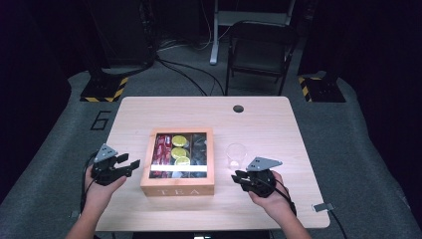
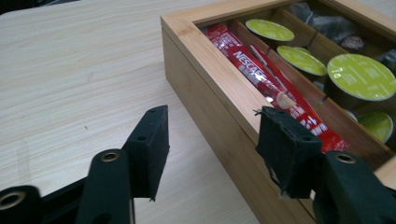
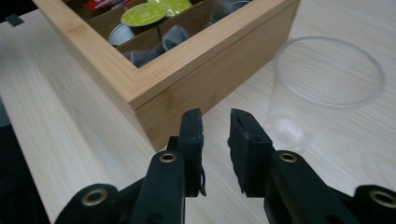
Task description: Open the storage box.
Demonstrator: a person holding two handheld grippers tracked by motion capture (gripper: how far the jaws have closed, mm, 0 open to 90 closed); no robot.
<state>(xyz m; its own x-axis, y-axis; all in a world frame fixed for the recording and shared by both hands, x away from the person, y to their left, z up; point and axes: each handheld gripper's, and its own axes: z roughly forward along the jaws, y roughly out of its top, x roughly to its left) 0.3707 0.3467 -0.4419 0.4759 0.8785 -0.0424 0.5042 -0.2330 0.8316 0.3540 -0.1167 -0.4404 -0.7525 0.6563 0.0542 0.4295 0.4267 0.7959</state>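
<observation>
Tea box: the wooden tea box (image 1: 177, 162) sits at the centre of the high view, marked TEA on its near face, lid shut with a window in the top; the tabletop (image 1: 268, 124) carries it.
Contents: seen through the window, red stick sachets (image 2: 261, 70) fill the left compartment, green-topped capsules (image 2: 359, 77) the middle, dark pouches (image 3: 173, 37) the right.
Cup: a clear plastic cup (image 1: 236, 155) stands upright just right of the box, apart from it and empty as far as can be seen.
Left tongs: the left tongs (image 1: 124, 166) hover at the left of the high view, just beside the box's left wall; jaws spread wide, holding nothing.
Right tongs: the right tongs (image 1: 240, 179) sit lower right of centre, near the box's front right corner and just below the cup; jaws narrow, a slim gap between them, nothing held.
Progress: judged from how things lie, the work has barely begun. The lid is down, nothing is out of the box, the cup is untouched; opening the box and taking something out appears to remain.
Left gripper view adds: the printing on the sachets and the box's left wall (image 2: 210, 116) close up.
Right gripper view adds: the cup's rim (image 3: 327, 70) and the box corner (image 3: 140, 100) from low down.
High view adds: both hands at once, and a folding chair (image 1: 259, 50) on the floor beyond the tabletop.
</observation>
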